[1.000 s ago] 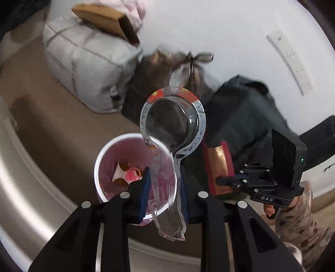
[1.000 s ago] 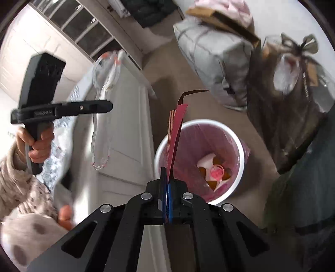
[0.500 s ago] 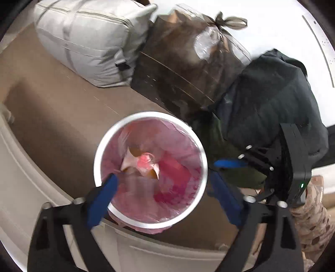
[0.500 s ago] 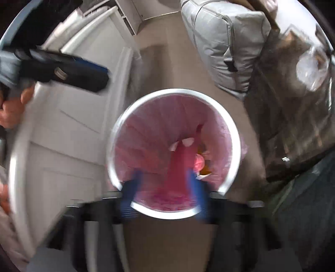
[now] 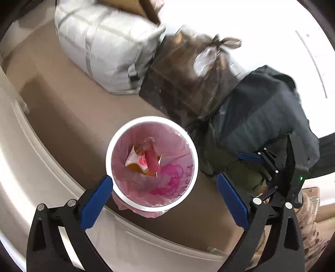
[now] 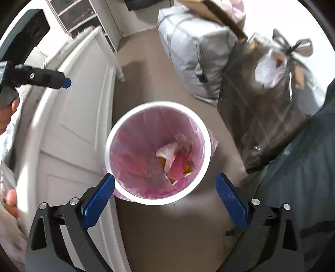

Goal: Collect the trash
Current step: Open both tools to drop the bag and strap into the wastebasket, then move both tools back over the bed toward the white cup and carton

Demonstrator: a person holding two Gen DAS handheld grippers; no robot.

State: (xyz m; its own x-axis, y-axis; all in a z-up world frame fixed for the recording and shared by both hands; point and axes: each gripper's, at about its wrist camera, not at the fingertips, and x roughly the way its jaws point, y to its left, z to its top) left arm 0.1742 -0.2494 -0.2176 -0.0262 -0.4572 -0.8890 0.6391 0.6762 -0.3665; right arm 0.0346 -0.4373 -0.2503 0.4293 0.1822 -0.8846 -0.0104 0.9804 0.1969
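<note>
L tongs (image 5: pixel 164 192) fill the bottom of the left wrist view, jaws spread wide w/ nothing between the blue pads (image 5: pixel 96 202); they've just been opening. Their black arms are cut off by the lower frame edge. R tongs (image 6: pixel 164 193) sit the same way in the right wrist view: jaws wide apart, nothing gripped, also just been opening.

Just past both pairs of tips, mid-frame, stands the white bin (image 5: pixel 151 120) on the brown floor (image 5: pixel 62 108), lined w/ a pink bag (image 5: pixel 173 182) whose edge hangs out under the rim at lower left. The trash lies at the bottom of the bin: a pinkish-red strip (image 5: pixel 151 160) across a white scrap (image 5: pixel 132 159) and sth orange beneath. It is blurred, so what each piece is can't be made out; in the right wrist view the liner folds hide part of the pile.

A white panelled furniture front (image 6: pixel 69 134) curves along the left of both views, close beside the bin.

At the right edge of the left wrist view the other tongs show side-on, partly hidden behind the near right arm, w/ a patterned sleeve (image 5: pixel 309 230) below, cut off by the frame.

Farther, upper centre-right: a dark see-through bag (image 5: pixel 188 83) tied at the top, contents hard to read, motion-blurred. Right of it a dark padded garment (image 5: pixel 268 117). Upper left, a grey-white fabric bag (image 5: pixel 104 50) w/ a brown cardboard piece (image 5: pixel 146 8) on it, cropped by the top edge.
</note>
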